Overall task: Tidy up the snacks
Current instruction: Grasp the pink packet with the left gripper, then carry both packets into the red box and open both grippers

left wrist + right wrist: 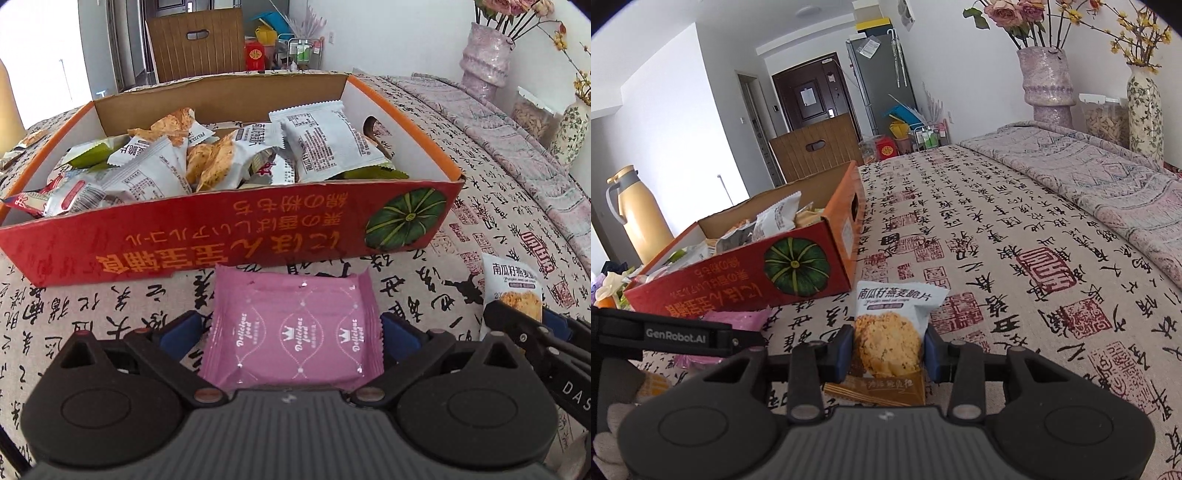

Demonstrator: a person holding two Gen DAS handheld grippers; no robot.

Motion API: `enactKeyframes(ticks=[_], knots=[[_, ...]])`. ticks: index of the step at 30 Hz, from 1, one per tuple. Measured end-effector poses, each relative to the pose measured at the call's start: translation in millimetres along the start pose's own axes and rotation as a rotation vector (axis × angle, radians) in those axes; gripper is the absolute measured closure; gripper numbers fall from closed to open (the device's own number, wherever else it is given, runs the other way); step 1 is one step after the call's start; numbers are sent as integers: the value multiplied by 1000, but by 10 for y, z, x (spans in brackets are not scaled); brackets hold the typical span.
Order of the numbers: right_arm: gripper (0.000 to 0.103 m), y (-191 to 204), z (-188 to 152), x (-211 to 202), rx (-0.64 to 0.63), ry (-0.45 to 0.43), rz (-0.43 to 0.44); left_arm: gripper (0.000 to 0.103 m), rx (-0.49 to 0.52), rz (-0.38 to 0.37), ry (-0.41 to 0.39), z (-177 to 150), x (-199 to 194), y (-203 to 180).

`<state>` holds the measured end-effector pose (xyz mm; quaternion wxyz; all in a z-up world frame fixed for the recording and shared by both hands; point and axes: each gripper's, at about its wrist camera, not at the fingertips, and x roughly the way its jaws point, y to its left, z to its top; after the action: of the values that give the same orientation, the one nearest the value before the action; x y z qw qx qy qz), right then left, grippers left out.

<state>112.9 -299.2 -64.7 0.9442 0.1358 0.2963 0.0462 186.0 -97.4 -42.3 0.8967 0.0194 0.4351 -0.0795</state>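
Observation:
A red cardboard box (221, 236) with a pumpkin picture holds several snack packets (229, 155); it also shows in the right wrist view (746, 273). My left gripper (291, 332) is shut on a pink snack packet (291, 328) just in front of the box's near wall. My right gripper (888, 350) is shut on a white oat-crisp packet (890, 325), to the right of the box; that packet also shows in the left wrist view (511, 291). Both packets are low over the calligraphy tablecloth (997, 258).
Two flower vases (1047, 81) and a clear jar (1104, 114) stand at the table's far right on a purple runner (1108, 177). A yellow thermos (639, 218) stands left of the box. A wooden chair back (195, 44) is behind the table.

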Motion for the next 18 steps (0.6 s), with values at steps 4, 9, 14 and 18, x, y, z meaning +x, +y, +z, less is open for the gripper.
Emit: enactKeyframes(ticks=[4, 9, 14, 18], knots=[[65, -2, -3, -6, 1, -1, 5, 1, 8, 18, -5, -15, 2, -26], [65, 3, -5, -9, -3, -2, 6, 23, 35, 26, -24, -32, -60, -83], [65, 32, -14, -23, -13, -3, -1, 34, 42, 14, -34, -57, -121, -94], [65, 76, -11, -30, -24, 0, -5, 36, 44, 5, -48, -81, -185, -80]])
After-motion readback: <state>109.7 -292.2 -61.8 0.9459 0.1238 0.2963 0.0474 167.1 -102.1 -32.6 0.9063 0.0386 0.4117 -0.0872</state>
